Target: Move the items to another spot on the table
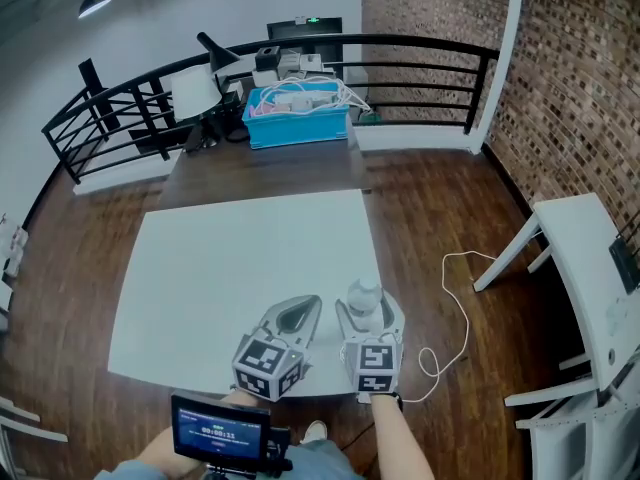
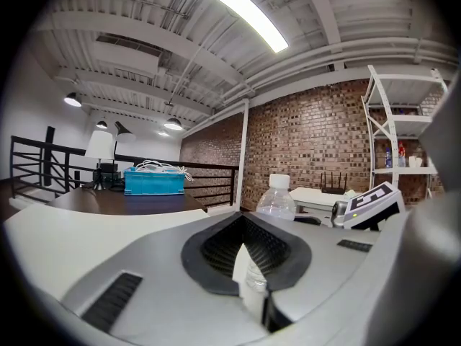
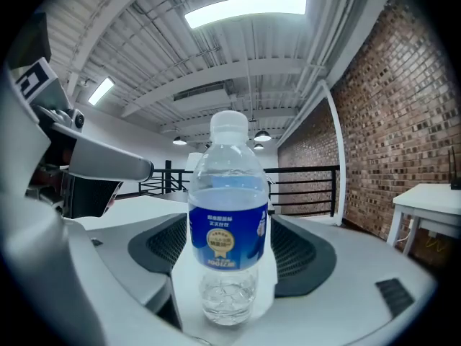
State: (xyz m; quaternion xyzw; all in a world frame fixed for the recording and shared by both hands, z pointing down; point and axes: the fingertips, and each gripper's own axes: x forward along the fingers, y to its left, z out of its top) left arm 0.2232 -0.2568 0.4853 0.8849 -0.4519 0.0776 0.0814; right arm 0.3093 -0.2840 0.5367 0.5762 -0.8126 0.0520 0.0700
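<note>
A clear water bottle (image 1: 365,301) with a white cap and blue label stands upright near the front right edge of the white table (image 1: 240,258). My right gripper (image 1: 370,310) is open around it. In the right gripper view the bottle (image 3: 227,229) stands between the black pads (image 3: 162,247) with bare table showing on both sides, so neither pad presses on it. My left gripper (image 1: 303,305) lies just left of the bottle, shut with nothing in it. In the left gripper view the left gripper (image 2: 243,225) points past the bottle (image 2: 277,197), which stands ahead to the right.
A dark table (image 1: 260,168) behind the white one carries a blue crate (image 1: 298,118) of cables and a lamp (image 1: 195,93). A black railing (image 1: 400,53) runs behind. A white desk (image 1: 590,268) stands at the right, and a white cable (image 1: 455,308) lies on the wooden floor.
</note>
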